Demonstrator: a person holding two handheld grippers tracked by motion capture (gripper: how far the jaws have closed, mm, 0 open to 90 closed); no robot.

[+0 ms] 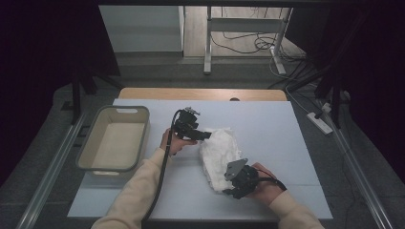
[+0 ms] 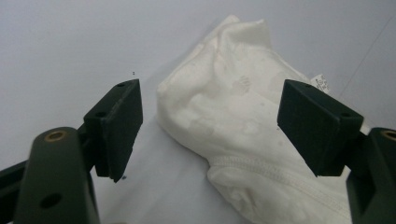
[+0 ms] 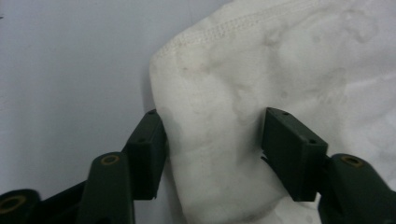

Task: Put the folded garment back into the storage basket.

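Observation:
A crumpled white cloth [image 1: 219,152] lies on the pale blue table mat [image 1: 272,124], right of centre. My left gripper [image 1: 205,136] hovers at the cloth's far left edge, and in the left gripper view the gripper [image 2: 210,100] stands open and wide with the cloth [image 2: 243,116] lying beyond and below its jaws. My right gripper [image 1: 228,186] is at the cloth's near corner. In the right gripper view the gripper [image 3: 212,123] straddles a hemmed corner of the cloth [image 3: 280,70]: one jaw sits at the cloth's edge and the other rests over the fabric, with a gap left between them.
An empty beige plastic bin [image 1: 114,109] stands at the left of the mat. Beyond the table's far wooden edge [image 1: 200,93] are a white frame's legs [image 1: 208,43] and cables on the floor. A cable trails from the left gripper along the forearm.

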